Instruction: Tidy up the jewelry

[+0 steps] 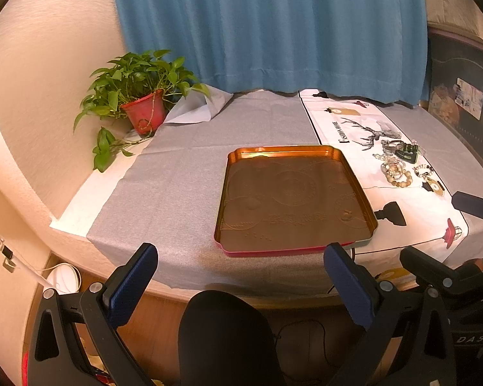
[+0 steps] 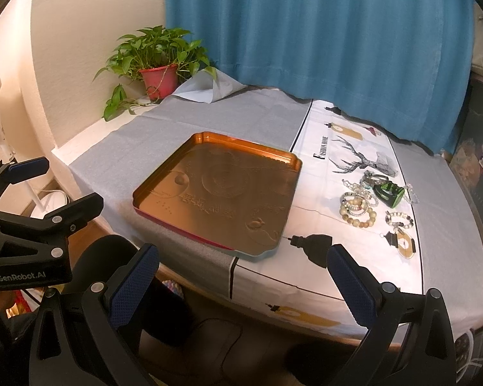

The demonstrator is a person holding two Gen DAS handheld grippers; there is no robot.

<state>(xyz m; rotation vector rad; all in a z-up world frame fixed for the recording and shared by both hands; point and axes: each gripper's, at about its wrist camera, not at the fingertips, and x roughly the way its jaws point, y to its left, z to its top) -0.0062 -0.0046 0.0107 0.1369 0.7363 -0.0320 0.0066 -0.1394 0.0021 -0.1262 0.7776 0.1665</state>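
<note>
While nothing is yet picked, the left gripper (image 1: 241, 284) at bottom centre of the left view hangs spread and empty below one bare tray (image 1: 372, 215); jewelry (image 1: 402, 164) sits centre-right.

Right view: right gripper (image 2: 243, 284) likewise spread; roughly six bracelets (image 2: 359, 209), one green piece (image 2: 388, 193). Next, probably a reach to the right.

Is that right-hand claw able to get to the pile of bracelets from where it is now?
Probably yes. The right gripper is open and empty, and only bare printed cloth lies between it and the bracelets; the tin tray sits off to the left.
</note>
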